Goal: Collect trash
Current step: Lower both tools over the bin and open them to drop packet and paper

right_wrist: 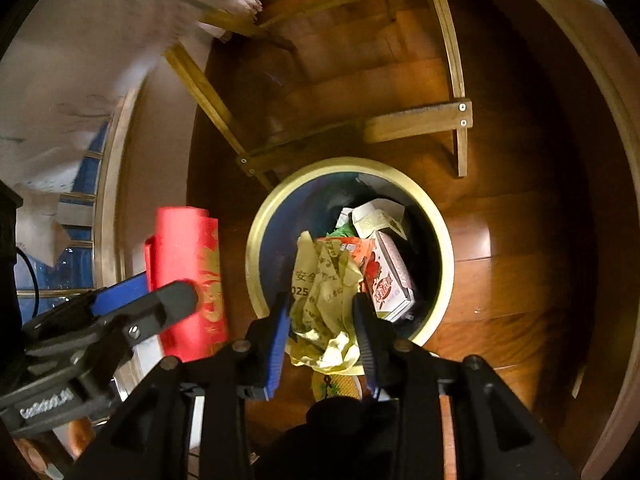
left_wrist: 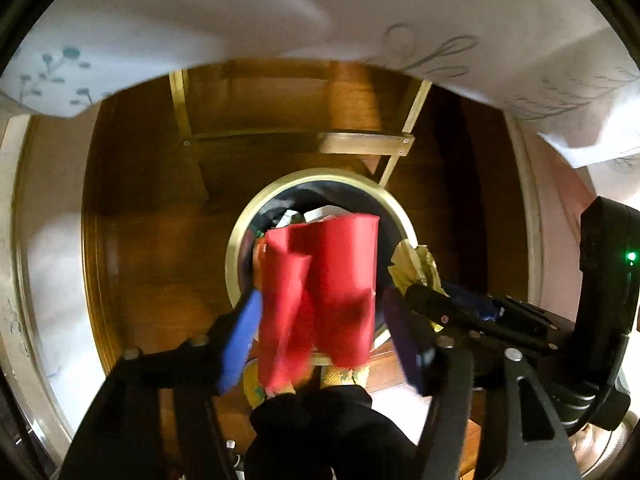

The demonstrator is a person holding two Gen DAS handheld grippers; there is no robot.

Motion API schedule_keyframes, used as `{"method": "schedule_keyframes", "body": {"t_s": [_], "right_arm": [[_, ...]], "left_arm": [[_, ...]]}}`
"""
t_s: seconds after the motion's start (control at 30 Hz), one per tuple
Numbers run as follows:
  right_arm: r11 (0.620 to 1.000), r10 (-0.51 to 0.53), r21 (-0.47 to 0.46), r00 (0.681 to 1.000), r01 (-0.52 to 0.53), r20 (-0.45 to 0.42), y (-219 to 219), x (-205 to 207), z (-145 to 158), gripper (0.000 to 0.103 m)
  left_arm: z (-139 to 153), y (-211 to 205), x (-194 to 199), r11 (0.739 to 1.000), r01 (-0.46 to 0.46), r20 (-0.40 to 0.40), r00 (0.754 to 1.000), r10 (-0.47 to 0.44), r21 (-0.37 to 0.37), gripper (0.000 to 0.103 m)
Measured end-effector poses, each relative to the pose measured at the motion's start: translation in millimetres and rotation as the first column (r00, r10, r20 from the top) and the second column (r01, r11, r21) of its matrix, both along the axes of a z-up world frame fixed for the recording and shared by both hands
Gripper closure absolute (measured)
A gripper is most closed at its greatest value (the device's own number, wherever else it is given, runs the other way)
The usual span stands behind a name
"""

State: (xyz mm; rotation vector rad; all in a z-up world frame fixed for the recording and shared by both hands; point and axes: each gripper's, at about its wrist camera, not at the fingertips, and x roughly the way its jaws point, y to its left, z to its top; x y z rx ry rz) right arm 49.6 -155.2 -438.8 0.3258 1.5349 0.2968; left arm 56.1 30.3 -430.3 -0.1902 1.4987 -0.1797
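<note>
My left gripper [left_wrist: 320, 320] is a matte black frame with blue finger pads [left_wrist: 239, 340] and round silver bolt heads along its arms. A green light [left_wrist: 631, 256] glows on the black housing at three o'clock. My right gripper [right_wrist: 322, 336] matches it: black arms, blue pads [right_wrist: 276, 356], triangular cut-outs. White lettering [right_wrist: 46, 400], too blurred to read, marks the left gripper's body at eight o'clock.
</note>
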Motion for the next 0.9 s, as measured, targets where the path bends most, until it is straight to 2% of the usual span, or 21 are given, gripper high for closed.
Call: {"method": "schedule_keyframes", "body": {"t_s": [0.07,0.1,0.17,0.23,0.43,0.6,0.8,0.9], "right_arm": [[1.000,0.008,-0.001,1.000,-0.008,-0.003,0.4,1.8,-4.6,0.062],[1.000,0.014,0.001,1.000,-0.014,-0.002,1.7,2.4,-5.0,0.061],[0.999,0.034,0.002,0.999,-0.034,0.004,4.7,3.0,-5.3,0.047],[0.999,0.046,-0.012,0.999,-0.046,0.013,6.9,3.2,-5.2,0.041],[0.998,0.042,-0.037,0.999,-0.041,0.026,7.3,2.5,0.2,0.041],[0.998,0.032,-0.047,0.999,-0.030,0.030,5.0,-0.4,18.4,0.041],[0.998,0.028,-0.055,0.998,-0.024,0.060,2.9,-5.0,65.4,0.041],[0.998,0.028,-0.057,0.996,-0.023,0.087,0.9,-6.7,98.1,0.041]], "left_arm": [[-1.9,1.1,1.0,1.000,-0.006,0.006,1.000,0.006,0.016,0.021],[-1.0,2.8,0.4,1.000,-0.012,0.013,1.000,0.011,0.015,0.020],[-0.7,5.7,-0.9,1.000,-0.023,0.023,0.999,0.023,0.015,0.016],[0.0,9.3,-2.8,0.999,-0.037,0.031,0.999,0.036,0.023,0.010],[6.5,17.2,-5.5,0.996,-0.080,0.044,0.996,0.078,0.036,0.009],[30.4,16.0,-8.4,0.996,-0.083,0.062,0.995,0.081,0.034,0.009],[83.1,15.0,-14.2,0.997,-0.077,0.102,0.992,0.074,0.027,0.009],[110.6,14.6,-15.4,0.997,-0.076,0.108,0.991,0.073,0.023,0.009]]}}
